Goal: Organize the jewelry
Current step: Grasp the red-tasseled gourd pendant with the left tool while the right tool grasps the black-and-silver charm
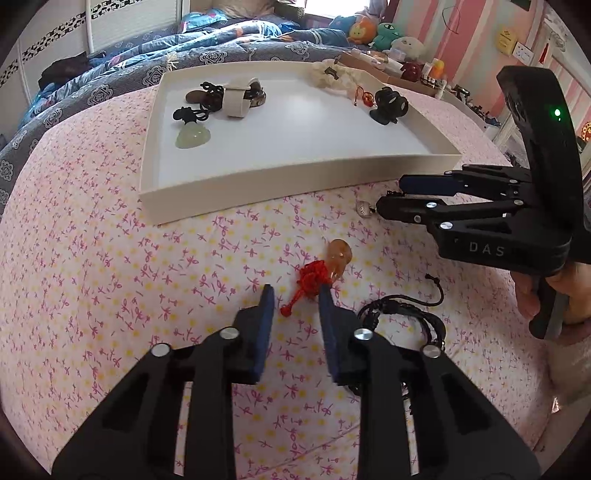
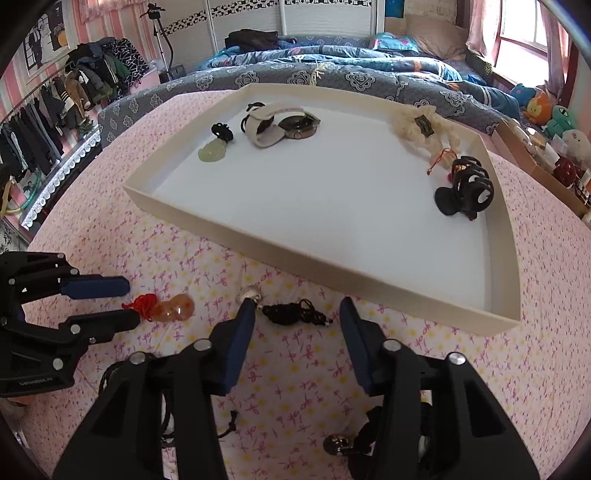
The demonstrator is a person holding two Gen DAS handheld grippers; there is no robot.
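Pink floral bedding covers the bed [image 1: 110, 258] that serves as the working surface, with a grey-blue quilt [image 1: 110, 66] bunched behind it and soft toys [image 1: 384, 35] by the window. On the bedding sits a shallow white tray [image 1: 295, 173], and several pieces already lie in it, pushed toward its far edge and corners: a pale green pendant [image 1: 192, 137] on a black cord, a watch [image 1: 240, 96] with a cream strap, a cream fluffy piece [image 2: 417, 123] and a black clip-like piece [image 1: 389, 105]. That spacing leaves the middle of the tray bare, probably so that further pieces can go in without tangling.

Loose pieces are still on the bedding in front of the tray. An amber gourd charm [image 1: 338, 256] with a red knotted cord [image 1: 310, 280] lies just ahead of the left tool [image 1: 295, 295], whose jaws are spread; the red cord's tail reaches into the gap between them, and the gourd itself sits just past the right fingertip. It looks lined up to pinch the cord instead of the smooth, rounded bead.

The right tool [image 2: 297, 310] is also spread and holds nothing. A small black knotted cord [image 2: 291, 314] lies between and just beyond its fingertips, with a little silver bead [image 2: 251, 294] touching or nearly touching the left one. A black braided bracelet [image 1: 402, 317] lies beside the left tool, and a dark beaded piece [image 2: 338, 445] is partly hidden under the right tool.
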